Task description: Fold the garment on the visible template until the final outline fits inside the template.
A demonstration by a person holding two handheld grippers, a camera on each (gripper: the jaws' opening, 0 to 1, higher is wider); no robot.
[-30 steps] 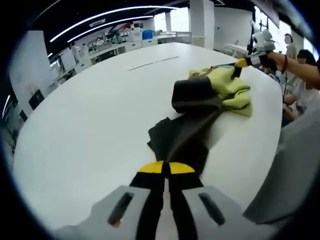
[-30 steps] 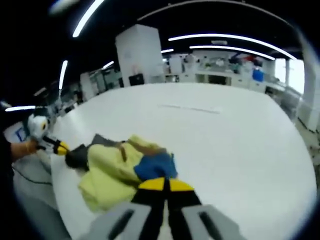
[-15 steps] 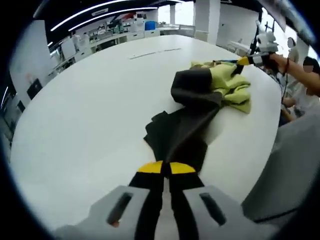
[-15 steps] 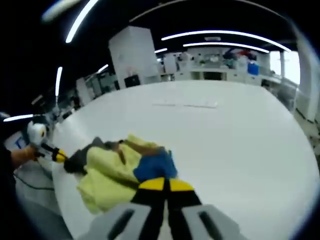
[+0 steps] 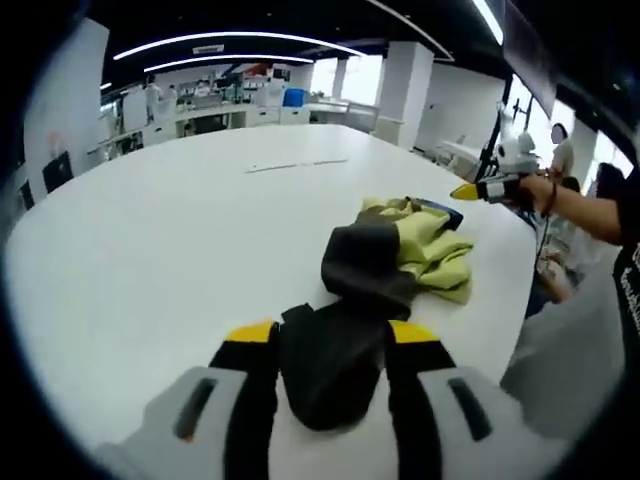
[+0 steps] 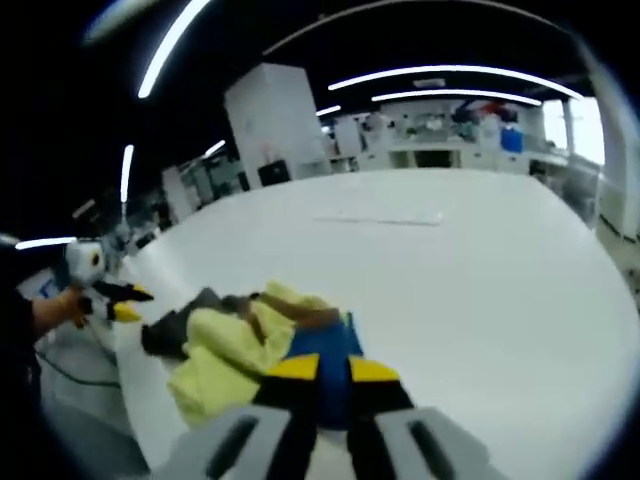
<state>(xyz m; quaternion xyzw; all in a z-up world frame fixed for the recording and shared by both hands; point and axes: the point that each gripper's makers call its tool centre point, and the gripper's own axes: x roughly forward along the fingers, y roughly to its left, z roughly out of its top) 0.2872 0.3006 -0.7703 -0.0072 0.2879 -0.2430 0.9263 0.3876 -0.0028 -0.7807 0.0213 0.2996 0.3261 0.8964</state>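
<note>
the left claw (image 5: 328,335) was open around the garment (image 5: 395,250) near the surface (image 5: 170,230) edge; the right claw (image 6: 333,369) was open too.

A broad white tabletop (image 5: 150,230) stretched away toward the far end of a large room. A thin pale strip (image 5: 296,164) lay on it, well apart from everything else; what it was could not be made out. Long ceiling light strips (image 6: 455,72) glowed overhead. A white block-like column (image 6: 275,125) stood beyond the tabletop, with cluttered benches (image 6: 440,135) behind it.
</note>
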